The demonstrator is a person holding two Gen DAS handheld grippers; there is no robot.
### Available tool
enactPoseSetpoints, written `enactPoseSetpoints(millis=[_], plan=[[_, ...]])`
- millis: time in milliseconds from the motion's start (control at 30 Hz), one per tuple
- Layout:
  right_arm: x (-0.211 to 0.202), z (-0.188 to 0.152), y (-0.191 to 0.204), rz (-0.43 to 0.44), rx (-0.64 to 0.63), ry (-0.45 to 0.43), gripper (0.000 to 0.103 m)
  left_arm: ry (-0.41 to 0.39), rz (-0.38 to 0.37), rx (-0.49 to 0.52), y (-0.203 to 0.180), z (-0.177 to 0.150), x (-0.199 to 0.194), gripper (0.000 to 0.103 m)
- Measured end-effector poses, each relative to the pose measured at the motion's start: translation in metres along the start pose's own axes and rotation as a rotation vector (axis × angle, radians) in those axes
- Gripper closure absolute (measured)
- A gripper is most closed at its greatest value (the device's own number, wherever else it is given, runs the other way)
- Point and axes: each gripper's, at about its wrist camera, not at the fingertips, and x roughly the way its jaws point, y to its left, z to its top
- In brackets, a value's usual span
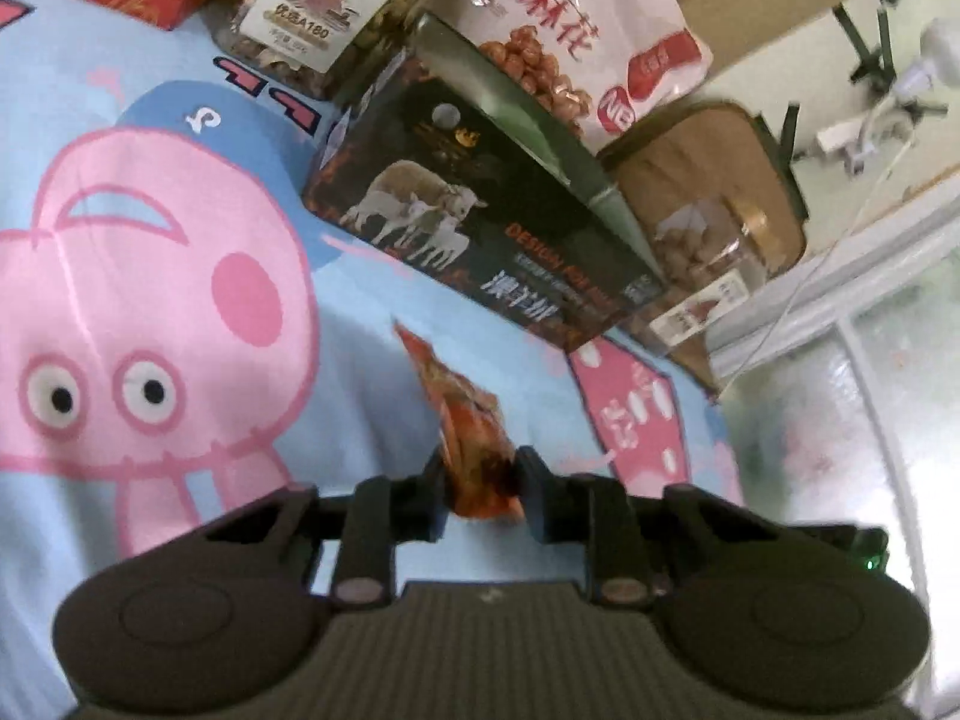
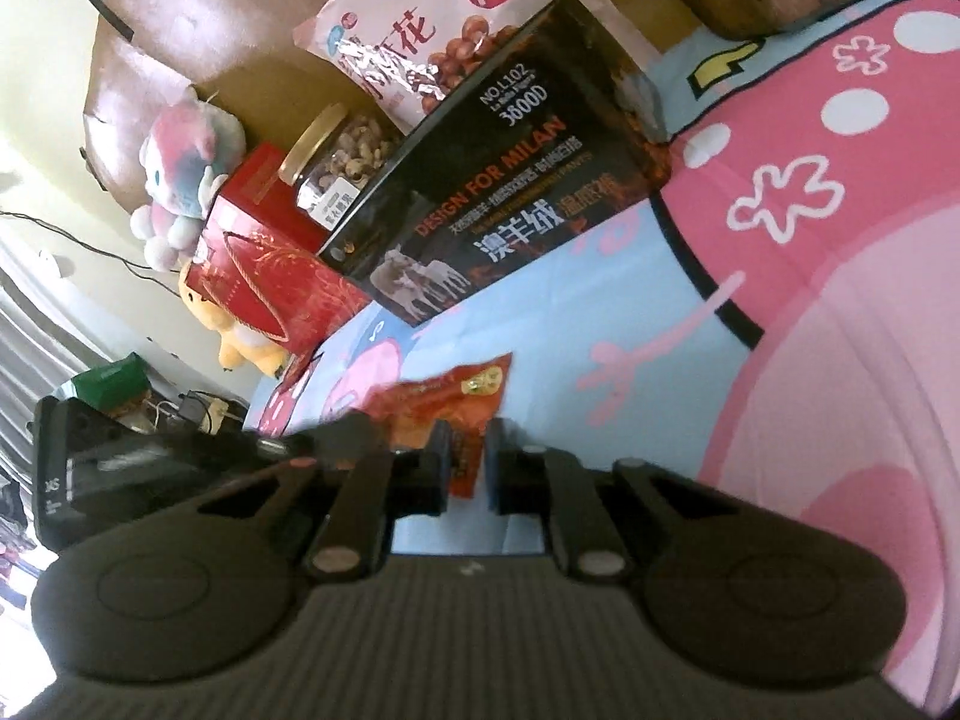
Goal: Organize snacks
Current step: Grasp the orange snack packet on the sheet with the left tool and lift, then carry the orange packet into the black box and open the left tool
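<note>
Packet, small orange-red snack, held above blue cartoon blanket, clamped by left gripper and right gripper at once; black box near blanket far edge; risk: pulling apart tears wrapper; uneven release drops it.

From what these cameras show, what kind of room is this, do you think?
Probably a bedroom at home. The snacks sit on a cartoon pig bedsheet, plush toys lean against the wall, and both grippers pinch one orange snack packet above the bedding.
</note>
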Motion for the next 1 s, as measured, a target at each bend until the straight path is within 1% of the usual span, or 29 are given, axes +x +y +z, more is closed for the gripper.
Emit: enactPoseSetpoints(millis=[67, 100, 233, 333, 367, 400, 467, 500, 533, 600, 633, 700, 767, 900, 1000], plan=[[-0.001, -0.001, 0.001, 0.003, -0.009, -0.003, 0.087, -0.01, -0.007, 0.0, -0.001, 0.001, -0.004, 0.085], [-0.001, 0.0, 0.0, 0.014, -0.001, -0.004, 0.086, -0.013, -0.02, -0.002, -0.001, 0.001, -0.006, 0.085], [-0.009, 0.001, -0.012, 0.083, 0.072, -0.023, 0.079, -0.032, -0.106, -0.034, 0.001, 0.003, -0.02, 0.086], [-0.011, 0.003, -0.019, 0.155, 0.144, -0.019, 0.069, -0.051, -0.168, -0.031, -0.004, 0.003, -0.031, 0.086], [-0.012, 0.003, -0.02, 0.18, 0.166, -0.014, 0.064, -0.059, -0.179, -0.022, -0.007, 0.003, -0.034, 0.086], [-0.011, 0.003, -0.021, 0.212, 0.197, -0.005, 0.062, -0.064, -0.185, -0.012, -0.01, 0.003, -0.036, 0.086], [-0.009, 0.002, -0.024, 0.283, 0.262, 0.024, 0.063, -0.079, -0.201, 0.009, -0.016, 0.004, -0.039, 0.086], [-0.009, 0.002, -0.024, 0.308, 0.282, 0.025, 0.065, -0.084, -0.204, 0.018, -0.018, 0.005, -0.04, 0.086], [-0.012, 0.002, -0.022, 0.305, 0.274, 0.007, 0.069, -0.092, -0.199, 0.026, -0.021, 0.007, -0.041, 0.086], [-0.019, 0.006, -0.016, 0.279, 0.24, -0.024, 0.091, -0.097, -0.205, 0.045, -0.026, 0.014, -0.042, 0.087], [-0.021, 0.009, -0.015, 0.278, 0.24, -0.035, 0.094, -0.096, -0.21, 0.053, -0.03, 0.018, -0.041, 0.087], [-0.026, 0.017, -0.011, 0.275, 0.229, -0.069, 0.099, -0.098, -0.209, 0.076, -0.039, 0.029, -0.039, 0.087], [-0.03, 0.029, -0.003, 0.254, 0.183, -0.112, 0.099, -0.111, -0.203, 0.112, -0.051, 0.042, -0.035, 0.087], [-0.034, 0.066, 0.013, 0.199, 0.093, -0.202, 0.099, -0.144, -0.206, 0.153, -0.072, 0.071, -0.023, 0.087], [-0.03, 0.095, 0.02, 0.141, 0.013, -0.255, 0.099, -0.169, -0.201, 0.176, -0.088, 0.095, -0.005, 0.087]])
